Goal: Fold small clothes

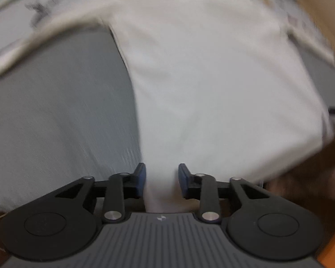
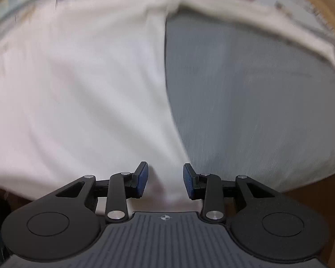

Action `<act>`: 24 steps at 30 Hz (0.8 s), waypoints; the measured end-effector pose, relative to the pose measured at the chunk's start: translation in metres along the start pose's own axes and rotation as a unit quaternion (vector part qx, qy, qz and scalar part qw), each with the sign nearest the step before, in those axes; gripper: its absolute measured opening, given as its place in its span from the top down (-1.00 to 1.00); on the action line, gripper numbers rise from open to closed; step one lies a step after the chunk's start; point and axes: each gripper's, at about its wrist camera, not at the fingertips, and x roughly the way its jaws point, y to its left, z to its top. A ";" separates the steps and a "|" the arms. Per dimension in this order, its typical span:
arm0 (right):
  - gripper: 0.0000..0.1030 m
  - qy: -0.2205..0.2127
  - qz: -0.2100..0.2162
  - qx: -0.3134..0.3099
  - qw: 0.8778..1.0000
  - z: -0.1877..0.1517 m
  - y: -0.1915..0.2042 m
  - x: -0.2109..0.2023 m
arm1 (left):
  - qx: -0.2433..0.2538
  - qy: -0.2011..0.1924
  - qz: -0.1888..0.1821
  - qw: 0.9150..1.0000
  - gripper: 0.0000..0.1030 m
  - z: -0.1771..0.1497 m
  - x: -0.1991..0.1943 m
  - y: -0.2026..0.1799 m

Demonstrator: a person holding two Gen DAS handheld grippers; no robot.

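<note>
your white garment (image 1: 212, 89) was plain, no print on it, reading a touch cream along the sleeve edge in the right wrist view (image 2: 78, 78). the cloth under it (image 1: 55, 111) was a flat grey-blue with a faint fine weave (image 2: 256, 111). further back the sheet (image 1: 44, 6) was pale with blurry dark marks and an orange-tan patch, plus a small red one on the right view. both grippers (image 1: 162, 179) (image 2: 165, 181) were black with dark blue pads (image 2: 143, 178), on a grey ribbed body.
</note>
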 end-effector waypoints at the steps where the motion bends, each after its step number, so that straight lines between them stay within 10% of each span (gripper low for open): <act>1: 0.30 -0.022 0.003 0.001 1.000 0.005 0.000 -0.011 | -0.015 -0.024 0.007 1.000 0.30 0.004 -0.008 0.005; 7: 0.28 -0.193 0.016 -0.027 0.981 0.050 -0.001 -0.104 | -0.081 -0.165 0.040 0.982 0.50 0.049 -0.071 0.054; 13: 0.19 -0.314 -0.023 -0.058 0.947 0.059 -0.006 -0.129 | -0.098 -0.212 0.154 0.960 0.51 0.093 -0.059 0.154; 24: 0.22 -0.233 -0.070 -0.128 0.961 0.097 0.039 -0.055 | -0.045 -0.120 0.320 0.939 -0.23 0.049 0.025 0.285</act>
